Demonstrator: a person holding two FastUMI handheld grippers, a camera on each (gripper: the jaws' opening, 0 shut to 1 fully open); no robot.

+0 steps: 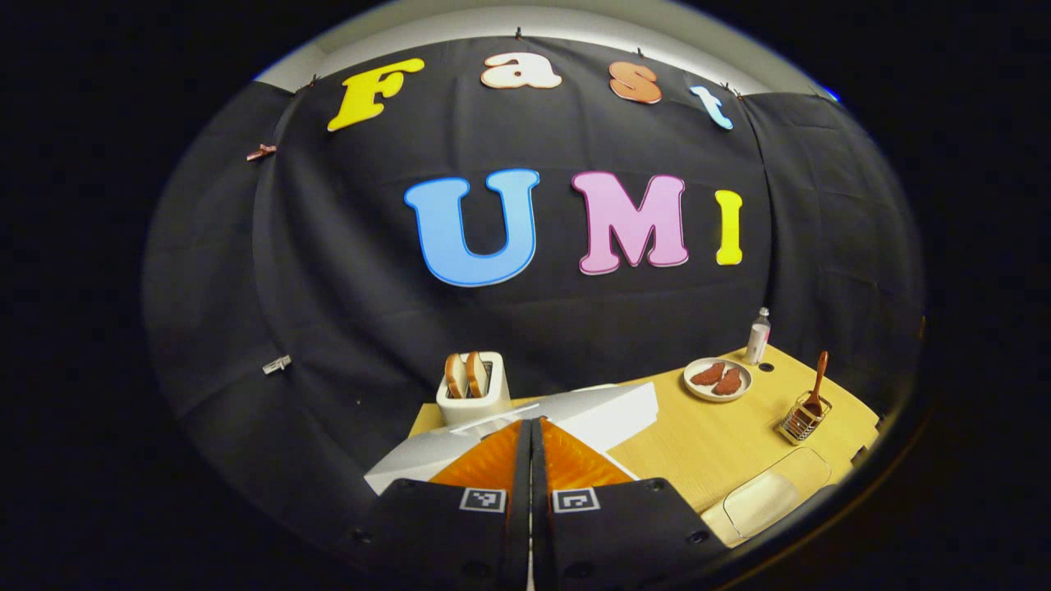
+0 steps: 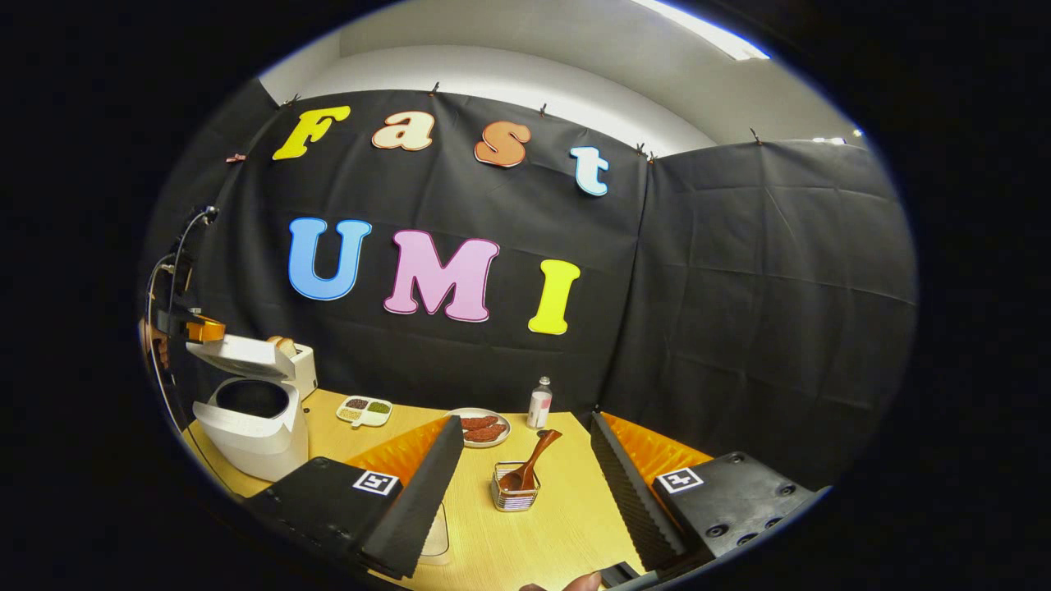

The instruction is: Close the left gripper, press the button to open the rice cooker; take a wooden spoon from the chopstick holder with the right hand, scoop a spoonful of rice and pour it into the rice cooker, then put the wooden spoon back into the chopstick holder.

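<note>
The white rice cooker [image 2: 250,423] stands at the table's left end with its lid [image 2: 238,355] raised and the dark pot showing. My left gripper [image 1: 530,431] is shut, fingers pressed together with nothing between them, just above the white lid [image 1: 599,410]; it also appears at the lid's top edge as my left gripper [image 2: 201,330]. A wooden spoon [image 2: 535,461] leans in the wire chopstick holder [image 2: 515,495]. My right gripper [image 2: 525,421] is open, hovering near the holder with the spoon between its spread fingers, apart from both. The holder [image 1: 803,420] and spoon [image 1: 819,377] also sit far right.
A toaster [image 1: 472,386] with two bread slices is behind the cooker. A plate of meat [image 2: 484,428], a small bottle [image 2: 539,404] and a divided grain dish [image 2: 365,410] line the table's back. A clear container [image 1: 772,497] lies near the front edge.
</note>
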